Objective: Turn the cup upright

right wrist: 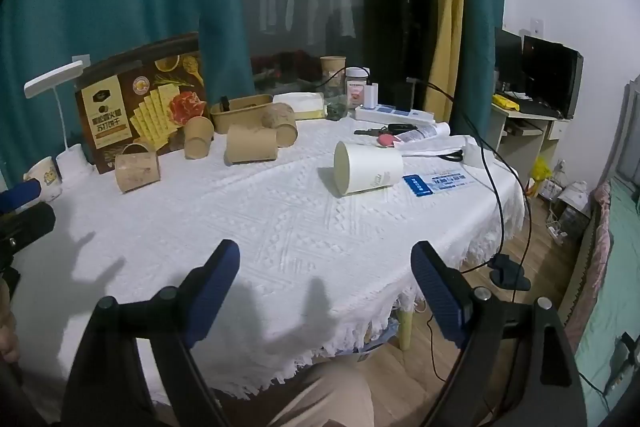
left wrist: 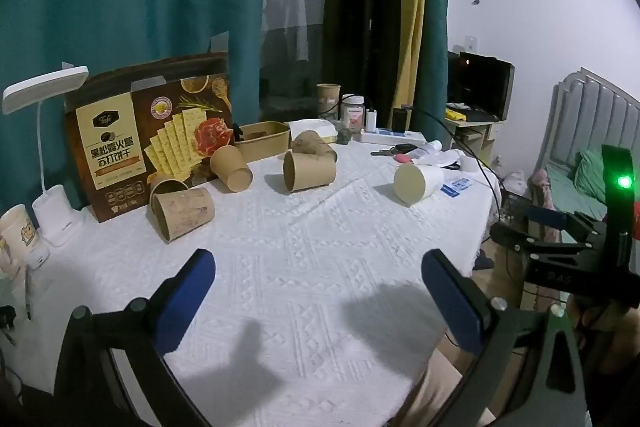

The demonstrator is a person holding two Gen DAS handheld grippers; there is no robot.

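Both tongs, left (left wrist: pixel 318 291) & right (right wrist: pixel 326 281), spread wide, holding nothing; white cup (right wrist: pixel 368 168) lies sideways.

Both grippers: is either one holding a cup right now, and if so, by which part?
Nothing is held. The left gripper and right gripper are both open over bare tablecloth; the white cup lies on its side, untouched.
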